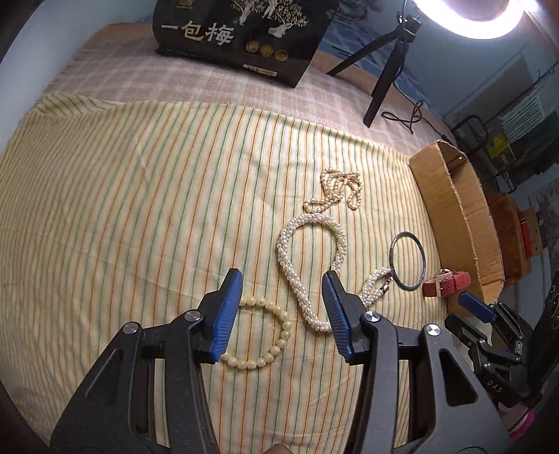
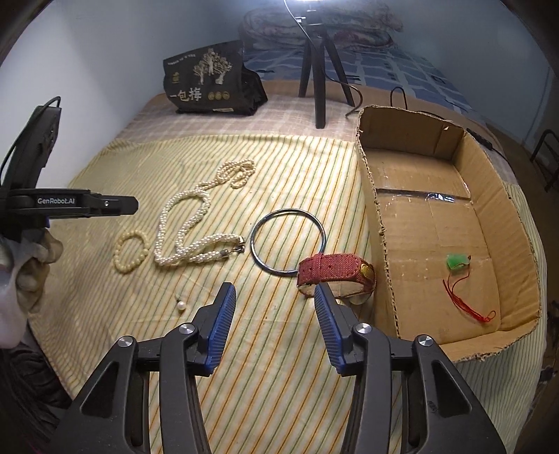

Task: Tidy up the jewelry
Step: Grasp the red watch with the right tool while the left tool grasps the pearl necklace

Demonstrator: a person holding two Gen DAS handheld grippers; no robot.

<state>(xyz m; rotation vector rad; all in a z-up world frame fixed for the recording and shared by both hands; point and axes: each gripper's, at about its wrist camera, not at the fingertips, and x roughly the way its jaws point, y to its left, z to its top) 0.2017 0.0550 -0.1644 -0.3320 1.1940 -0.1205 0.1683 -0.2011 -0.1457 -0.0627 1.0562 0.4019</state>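
On the striped cloth [image 1: 139, 209] lie a cream bead bracelet [image 1: 276, 345] [image 2: 130, 253], a thick pearl necklace [image 1: 307, 251] [image 2: 181, 230], a thin pearl strand [image 1: 340, 185] [image 2: 237, 173], a metal bangle [image 1: 408, 260] [image 2: 288, 241], a red watch [image 1: 445, 283] [image 2: 335, 274] and a single pearl [image 2: 181, 306]. A green pendant on red cord [image 2: 457, 262] lies in the cardboard box [image 2: 374, 195]. My left gripper [image 1: 283, 279] is open and empty above the bead bracelet. My right gripper [image 2: 272, 290] is open and empty, just before the watch.
A black printed bag [image 1: 244, 31] [image 2: 209, 83] and a ring-light tripod [image 1: 380, 77] [image 2: 319, 80] stand at the back. The cardboard box [image 1: 450, 209] sits at the cloth's right edge. The left gripper's body [image 2: 70, 206] shows at the left of the right wrist view.
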